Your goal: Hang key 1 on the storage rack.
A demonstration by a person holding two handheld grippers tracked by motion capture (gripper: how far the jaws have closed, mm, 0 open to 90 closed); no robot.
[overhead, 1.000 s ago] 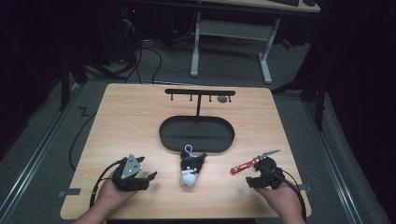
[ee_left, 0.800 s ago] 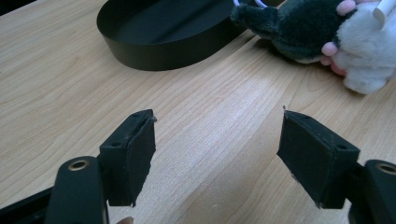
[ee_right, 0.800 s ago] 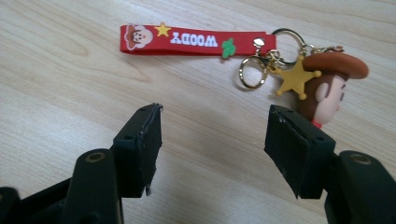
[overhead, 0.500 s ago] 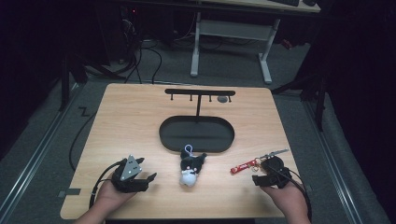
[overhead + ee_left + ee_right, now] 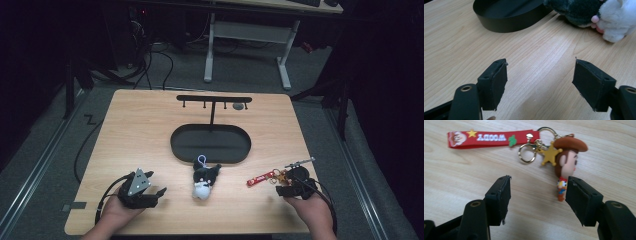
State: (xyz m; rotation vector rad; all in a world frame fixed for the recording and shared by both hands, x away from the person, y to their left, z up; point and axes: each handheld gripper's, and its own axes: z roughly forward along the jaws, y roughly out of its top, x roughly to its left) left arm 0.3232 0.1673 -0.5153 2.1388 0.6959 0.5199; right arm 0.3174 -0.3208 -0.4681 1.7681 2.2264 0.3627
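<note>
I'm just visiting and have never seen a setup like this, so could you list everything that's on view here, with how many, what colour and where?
Table: one, light wood, middle of the room.
Tray: one, black, oval, centre of the table.
Hook rack: one, black, standing up from the tray's far side.
Plush toy: one, dark grey and white, with a small loop, just in front of the tray.
Keychain: one, red strap, gold rings and star, cowboy figure in a brown hat, lying near the table's front right.
Desk frame: one, white, on the floor behind the table.
Left gripper: one, black, jaws open above bare wood, front left.
Right gripper: one, black, jaws open just short of the keychain.
</note>
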